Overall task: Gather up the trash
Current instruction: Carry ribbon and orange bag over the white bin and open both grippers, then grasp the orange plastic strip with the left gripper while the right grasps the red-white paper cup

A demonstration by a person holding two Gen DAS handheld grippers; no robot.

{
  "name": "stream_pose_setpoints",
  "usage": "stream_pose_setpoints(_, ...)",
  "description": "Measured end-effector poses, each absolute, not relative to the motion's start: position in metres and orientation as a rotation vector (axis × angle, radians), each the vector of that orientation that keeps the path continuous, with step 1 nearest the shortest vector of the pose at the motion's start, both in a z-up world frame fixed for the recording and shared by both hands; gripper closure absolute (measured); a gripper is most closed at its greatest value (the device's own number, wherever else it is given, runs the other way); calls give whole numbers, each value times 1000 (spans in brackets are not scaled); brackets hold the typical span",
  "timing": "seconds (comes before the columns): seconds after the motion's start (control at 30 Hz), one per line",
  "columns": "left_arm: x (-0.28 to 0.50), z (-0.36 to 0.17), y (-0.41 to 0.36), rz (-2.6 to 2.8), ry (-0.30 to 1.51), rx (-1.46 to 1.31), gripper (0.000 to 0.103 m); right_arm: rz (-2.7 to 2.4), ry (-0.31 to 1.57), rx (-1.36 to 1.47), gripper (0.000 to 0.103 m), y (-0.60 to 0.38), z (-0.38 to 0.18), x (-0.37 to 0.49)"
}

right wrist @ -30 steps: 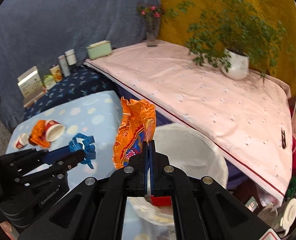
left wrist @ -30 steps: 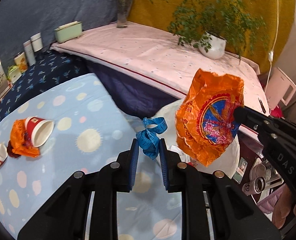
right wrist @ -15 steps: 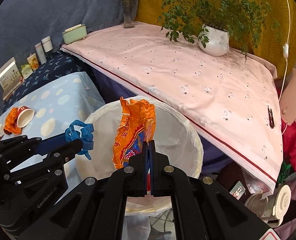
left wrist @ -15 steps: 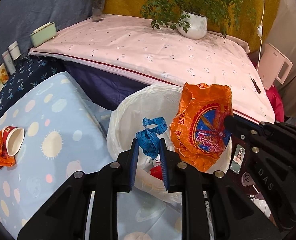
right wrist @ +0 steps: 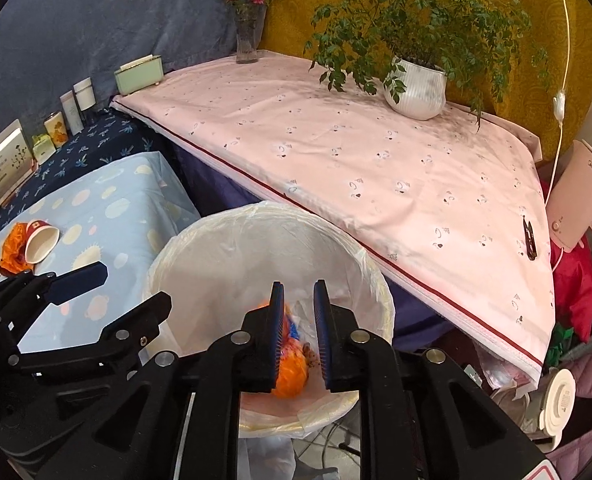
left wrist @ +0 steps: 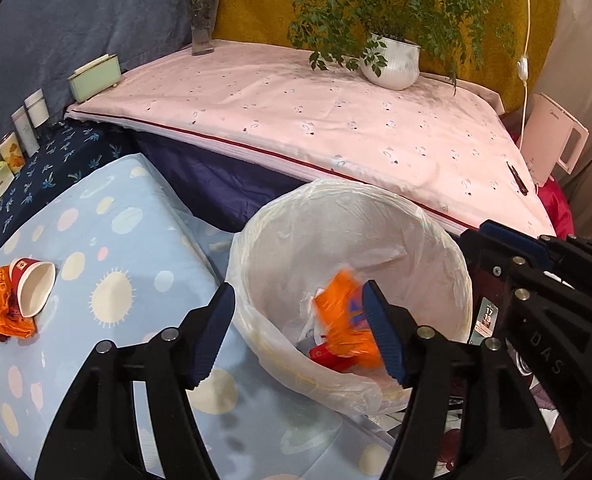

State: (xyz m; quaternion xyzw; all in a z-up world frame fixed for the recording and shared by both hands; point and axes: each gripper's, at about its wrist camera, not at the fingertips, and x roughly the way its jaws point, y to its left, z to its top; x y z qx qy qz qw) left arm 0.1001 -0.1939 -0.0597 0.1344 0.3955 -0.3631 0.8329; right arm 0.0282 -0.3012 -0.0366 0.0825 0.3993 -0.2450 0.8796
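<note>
Orange wrapper (left wrist: 342,316) blurred, inside the lined white bin (left wrist: 436,236) among other trash, loose from both tools. Left gripper (left wrist: 296,336) over the bin's near rim, jaws just opened, spread wide, nothing between. Right gripper (right wrist: 298,336) above the bin, jaws just parted, narrow gap, pads off the wrapper. Only the right view shows the blue tape is gone from the left tool. Paper cup (left wrist: 36,292) and another orange scrap (left wrist: 4,312) lie left of the bin on the blue cloth (left wrist: 108,240).
</note>
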Motion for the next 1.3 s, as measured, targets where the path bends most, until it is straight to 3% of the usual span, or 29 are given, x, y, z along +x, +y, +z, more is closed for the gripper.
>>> stream_pose_setpoints(0.4,137,-52,-131,-637,864,169,40,-427,808,109,76,-255,-24,47)
stream_pose_setpoints(0.67,175,-57,-57,-449,899,122,39,-316,822,36,76,-193,-30,77)
stream_pose_setpoints(0.8,197,-63,-13,-326,918,90,33,-255,818,-7,76,-157,-32,99)
stream_pose_setpoints(0.93,220,-72,36,-205,945,24,14,-175,821,24,76,-129,-35,121)
stream_pose_setpoints(1.2,268,-100,105,-113,1014,-146,15,-70,851,104,76,-85,-52,170)
stream_pose_setpoints(1.3,283,-105,111,-141,1029,-206,22,-40,865,131,76,-72,-64,191)
